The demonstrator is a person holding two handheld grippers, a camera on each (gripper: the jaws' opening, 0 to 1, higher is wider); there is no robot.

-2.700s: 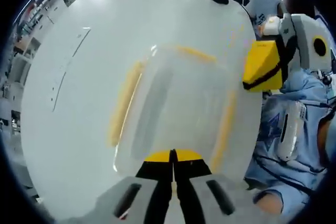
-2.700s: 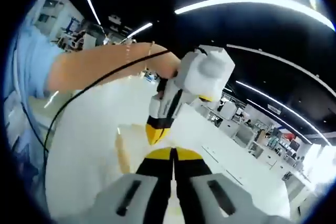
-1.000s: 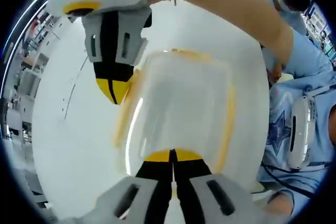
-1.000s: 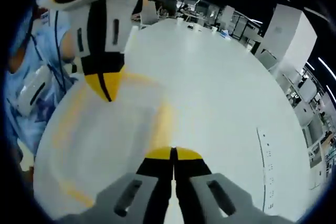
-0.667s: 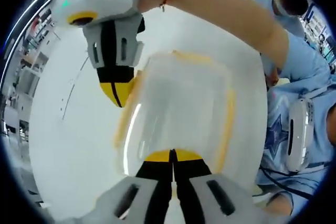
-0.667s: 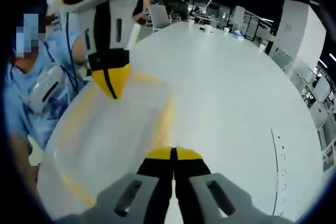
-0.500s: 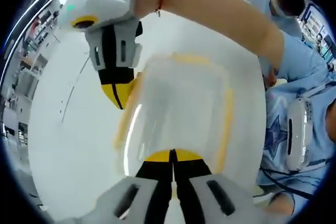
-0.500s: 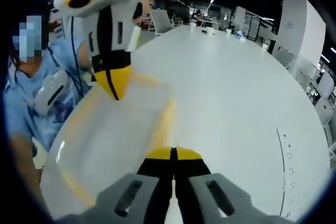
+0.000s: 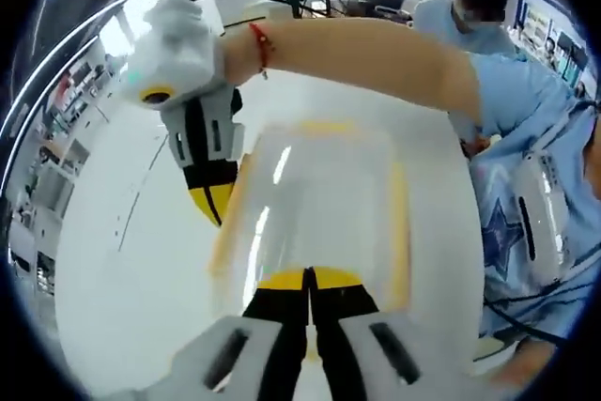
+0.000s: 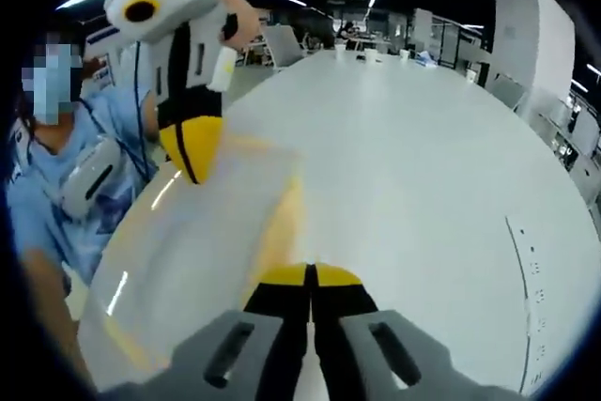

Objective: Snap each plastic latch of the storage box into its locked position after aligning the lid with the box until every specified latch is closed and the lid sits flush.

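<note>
Left gripper view: looks down at close range over one end of the translucent plastic storage box with yellow latches (image 9: 315,213), toward the person's light-blue shirt (image 9: 526,166). Right gripper view: looks close across the opposite end (image 10: 202,251), along the white round table (image 10: 423,166). Both views share the box and the facing gripper.

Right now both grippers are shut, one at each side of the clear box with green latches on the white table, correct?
Not quite: the latches are yellow, not green, as the left gripper view shows. The rest holds: the left gripper and right gripper are both shut, at opposite sides of the clear box on the white table.
</note>
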